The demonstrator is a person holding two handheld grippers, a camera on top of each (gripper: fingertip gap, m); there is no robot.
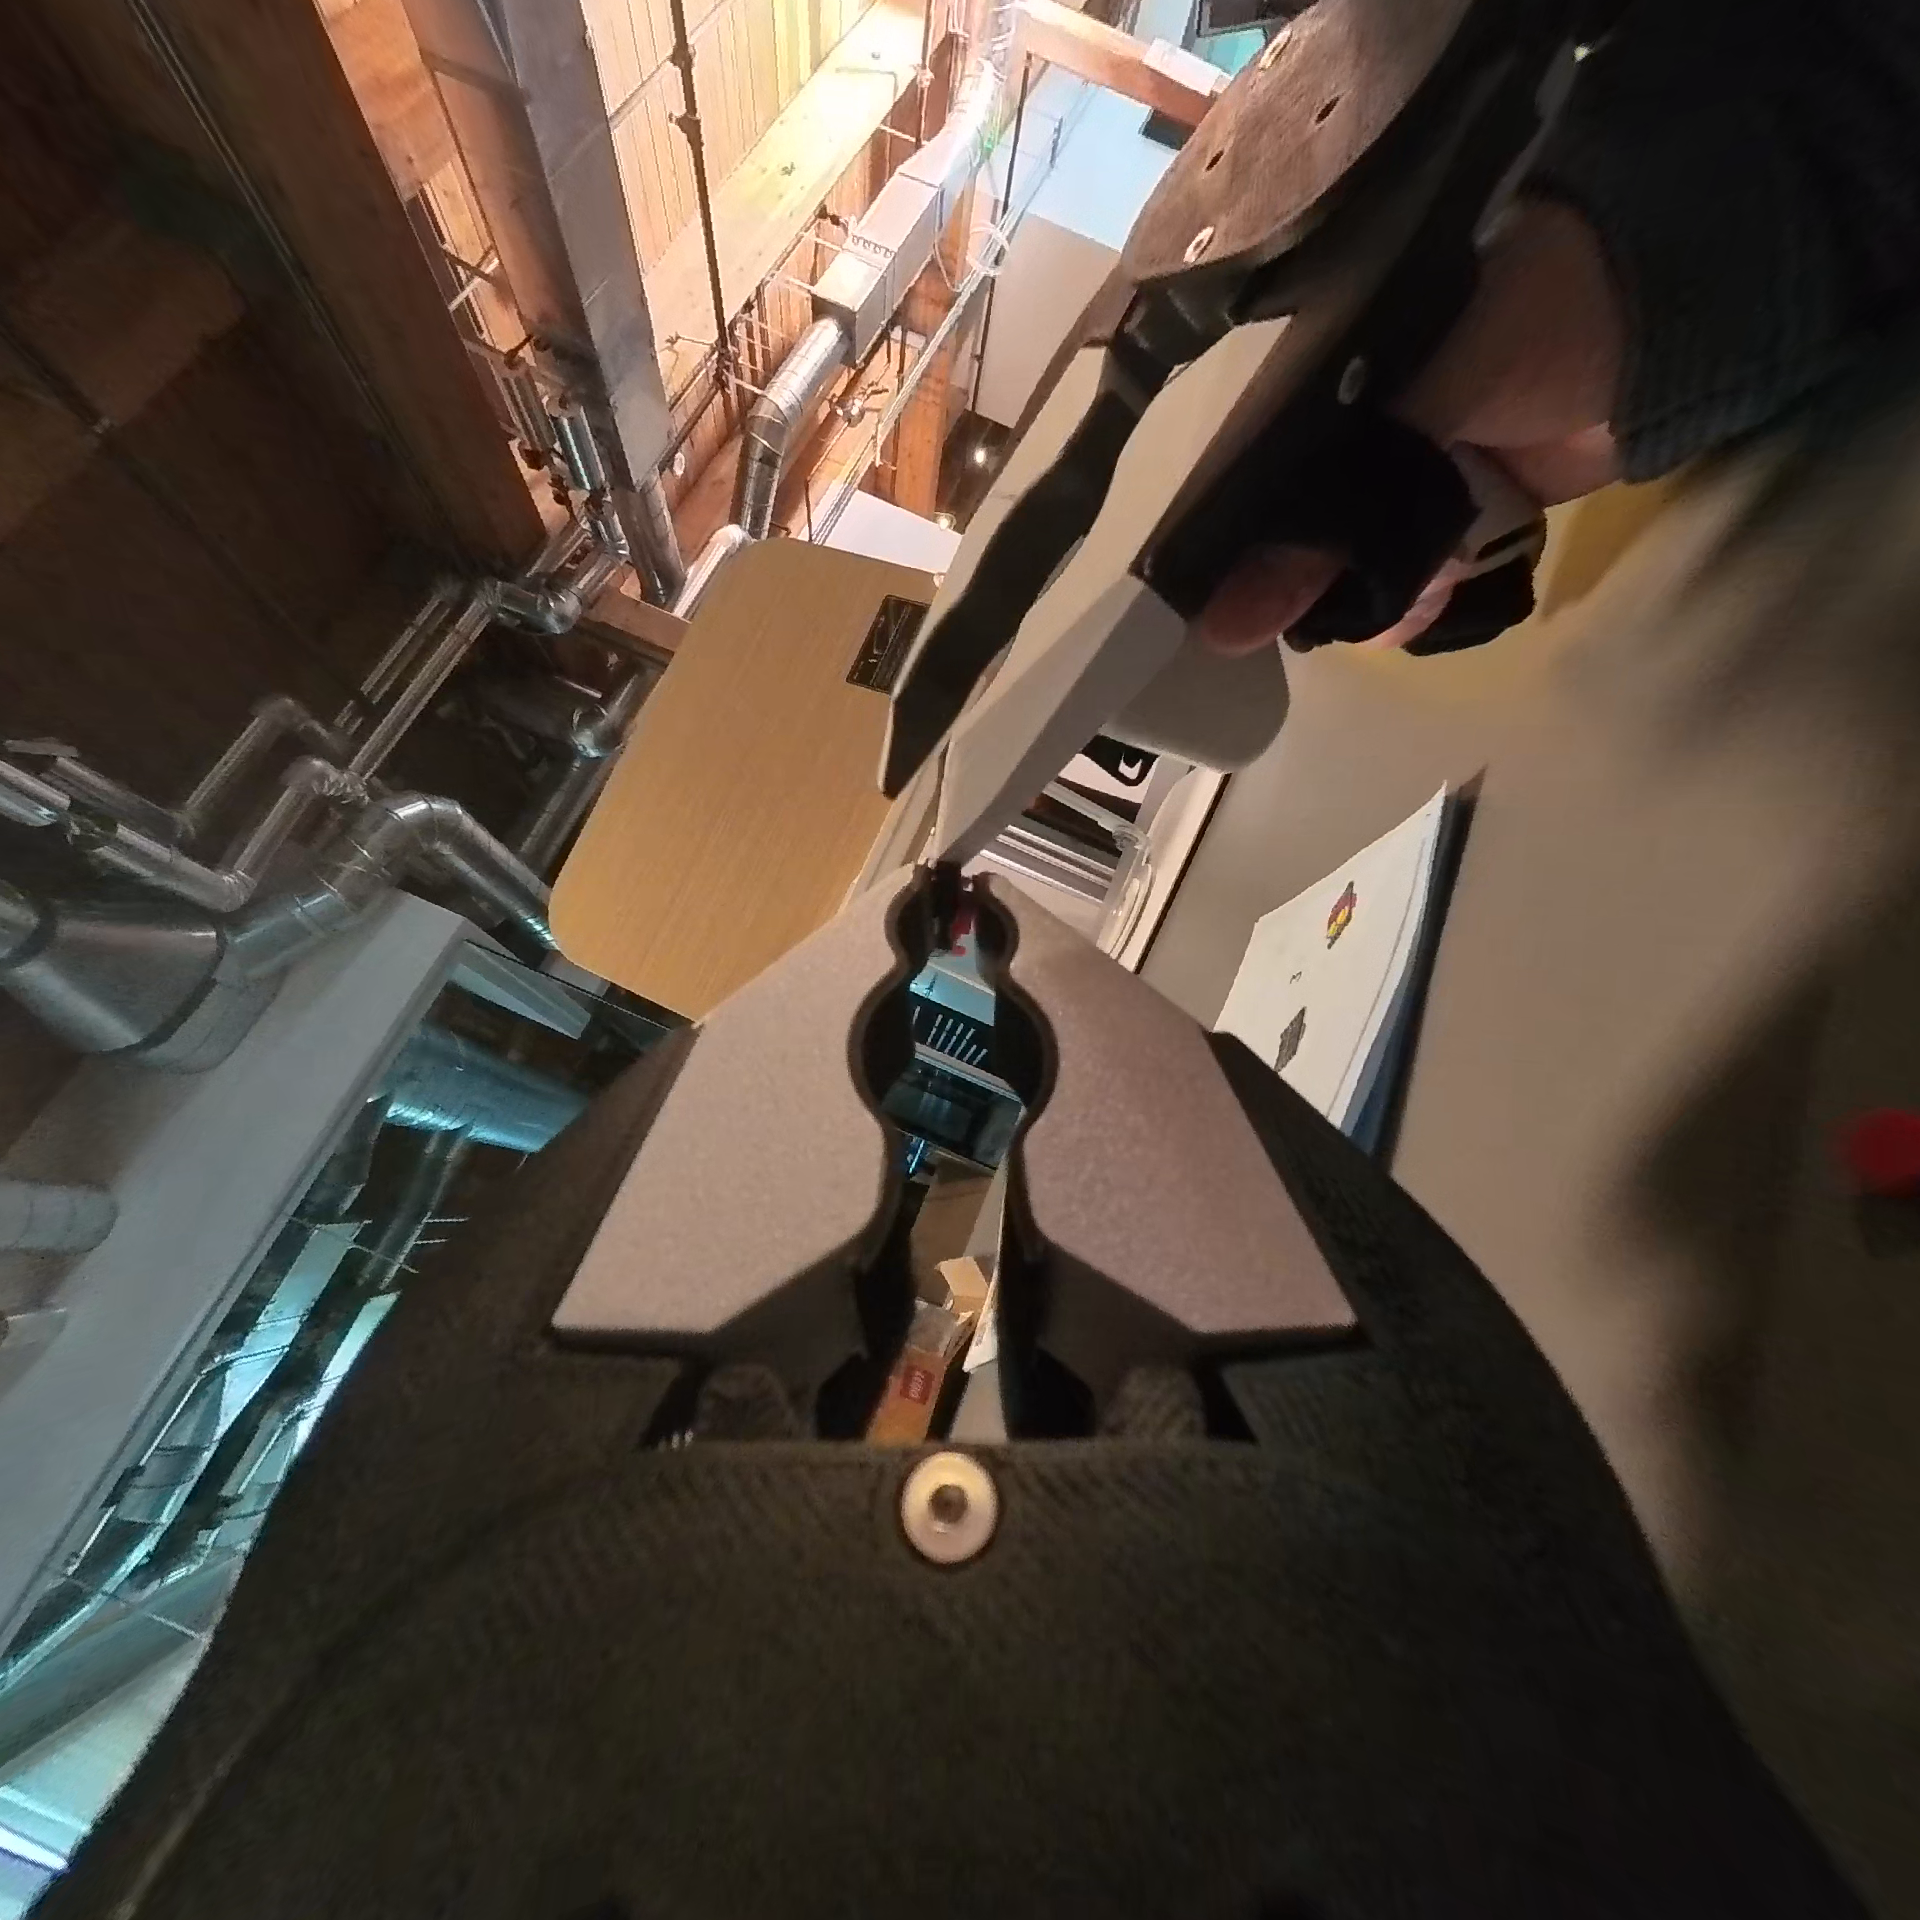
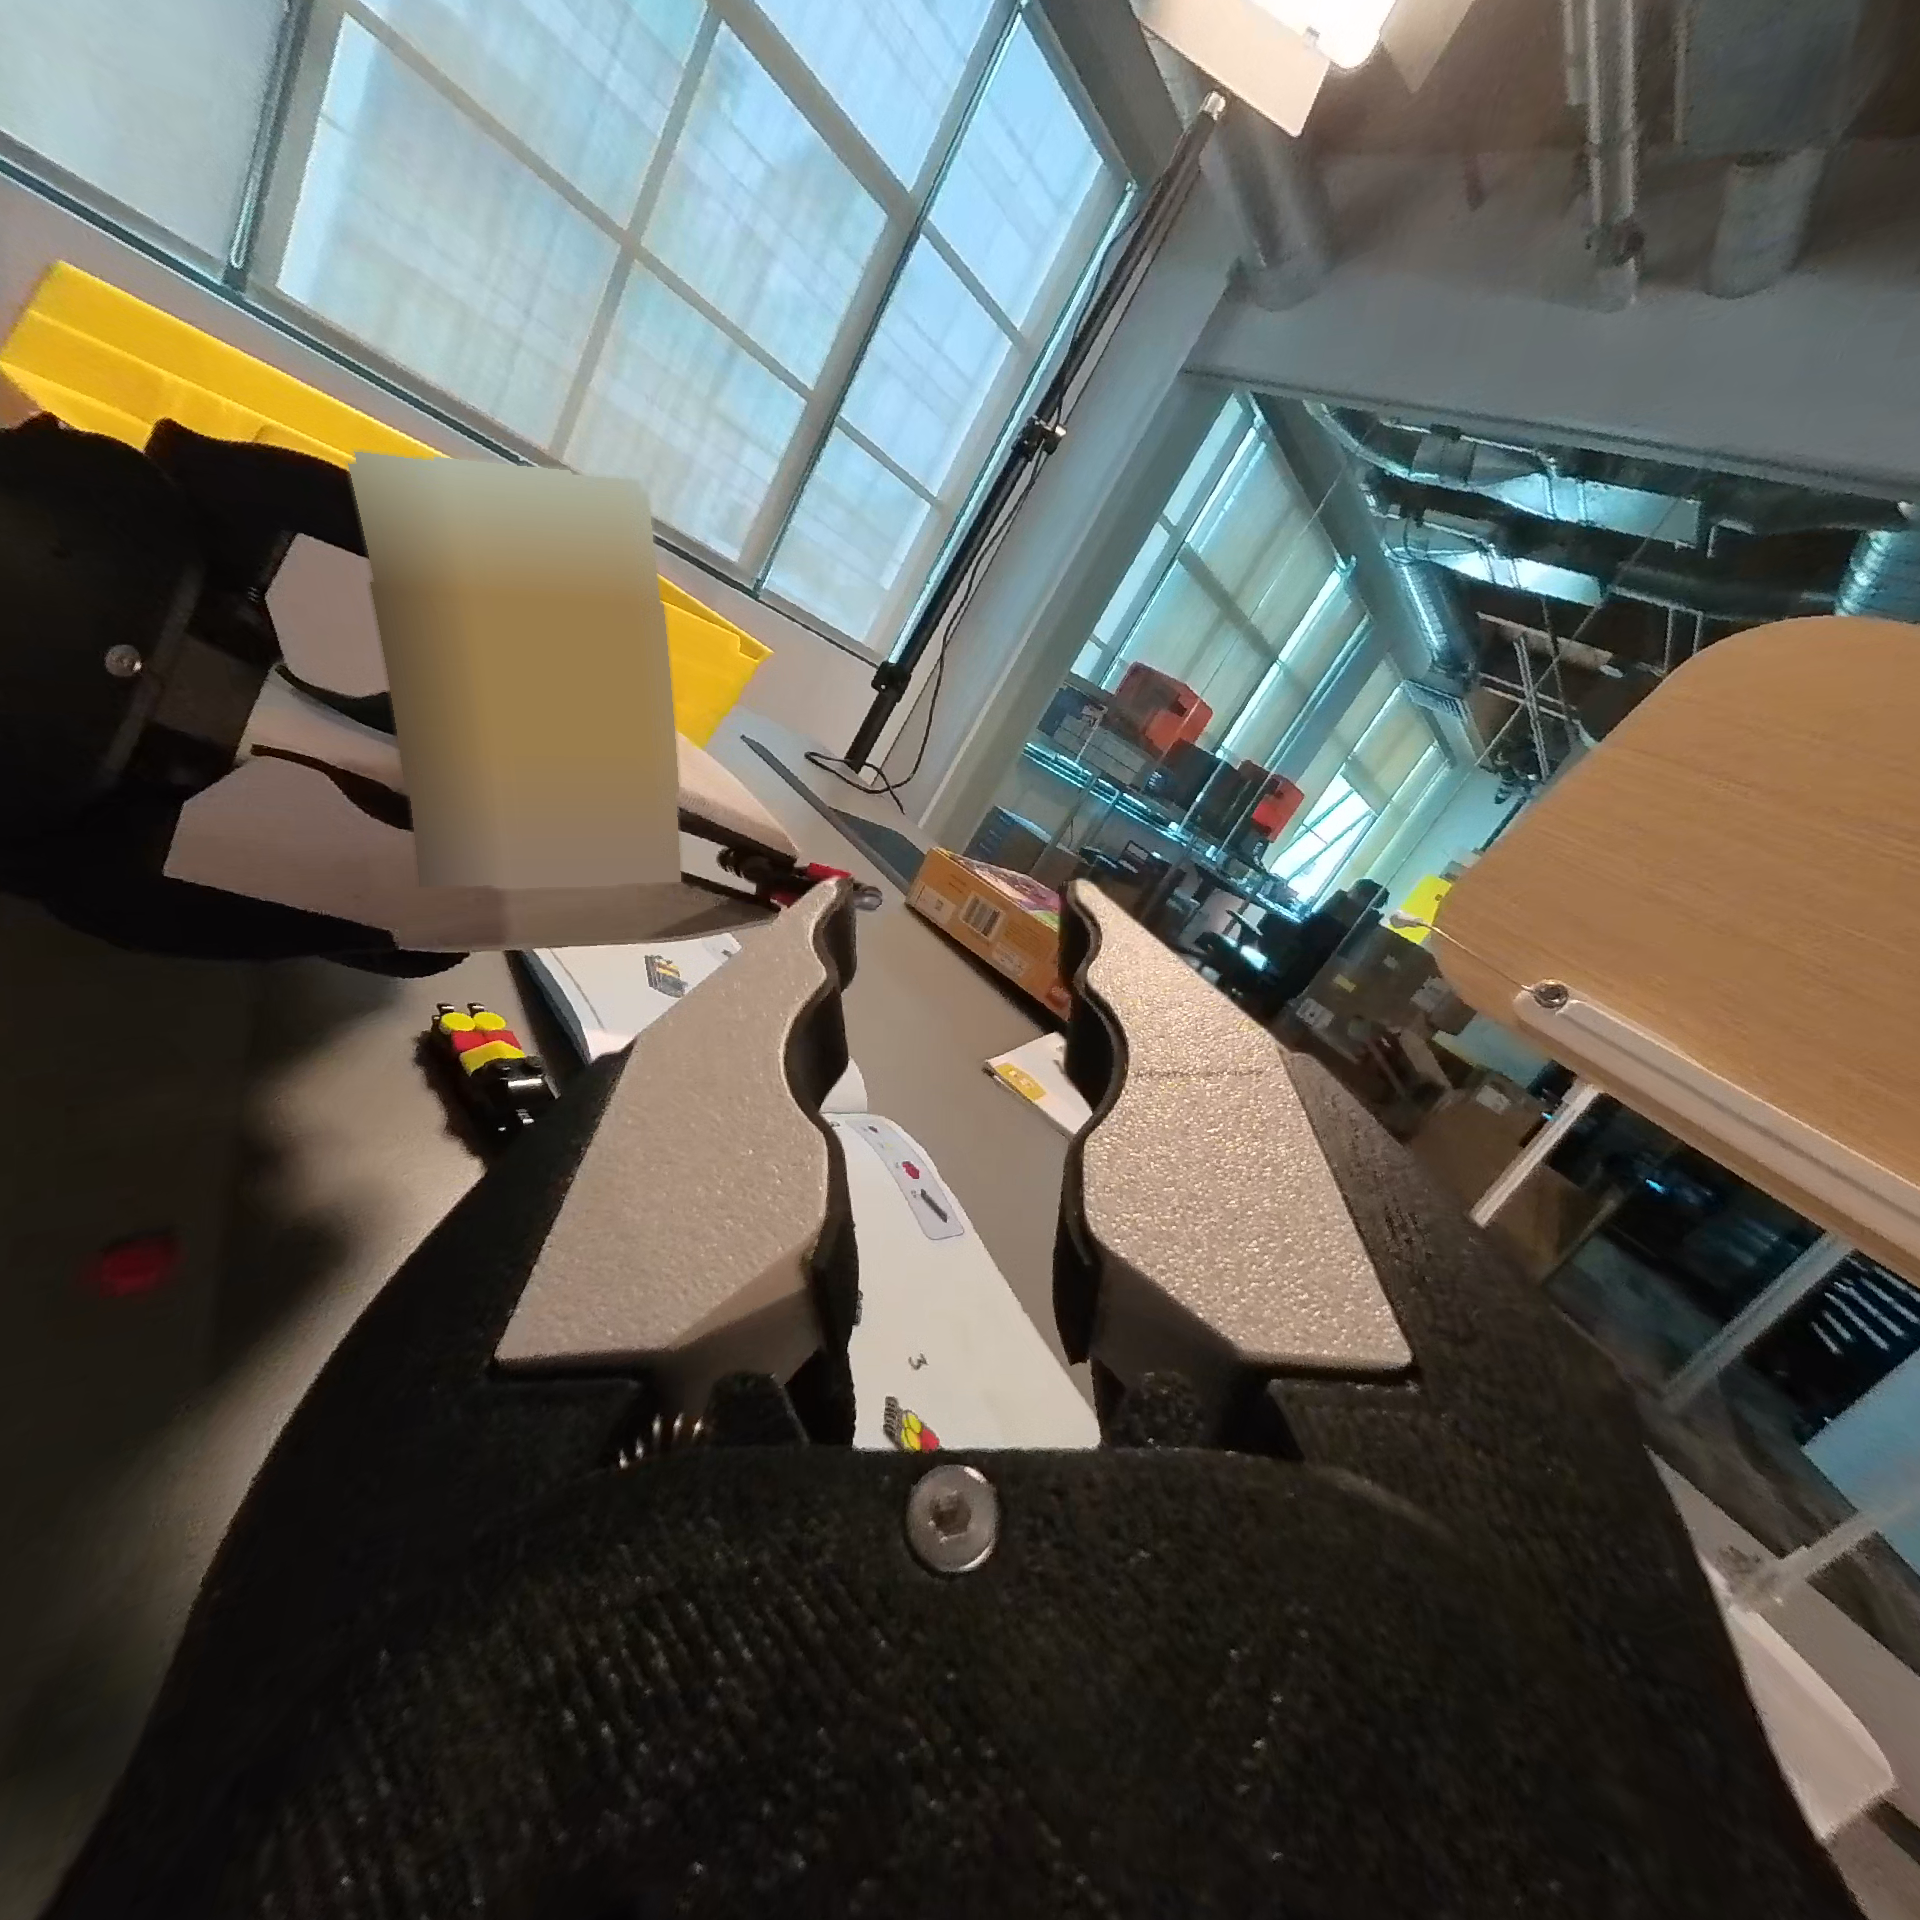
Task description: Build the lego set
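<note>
My left gripper (image 1: 951,902) is shut on a small black and red lego piece (image 1: 958,916) at its fingertips, held up above the table. My right gripper (image 2: 963,899) is open and empty, and one fingertip (image 2: 844,896) sits right beside that piece (image 2: 790,873). In the left wrist view the right gripper (image 1: 925,816) reaches in from the upper right, held by a gloved hand. In the right wrist view the left gripper (image 2: 764,883) comes in from the left. A yellow, red and black lego sub-assembly (image 2: 483,1049) lies on the grey table (image 2: 312,1143).
An open instruction booklet (image 2: 935,1299) lies under my right gripper and also shows in the left wrist view (image 1: 1351,956). A loose red piece (image 2: 130,1262) lies near the sub-assembly. An orange lego box (image 2: 987,920) and a small leaflet (image 2: 1023,1081) lie farther off. Yellow bins (image 2: 156,364) stand behind; a wooden tabletop (image 2: 1662,831) stands to the right.
</note>
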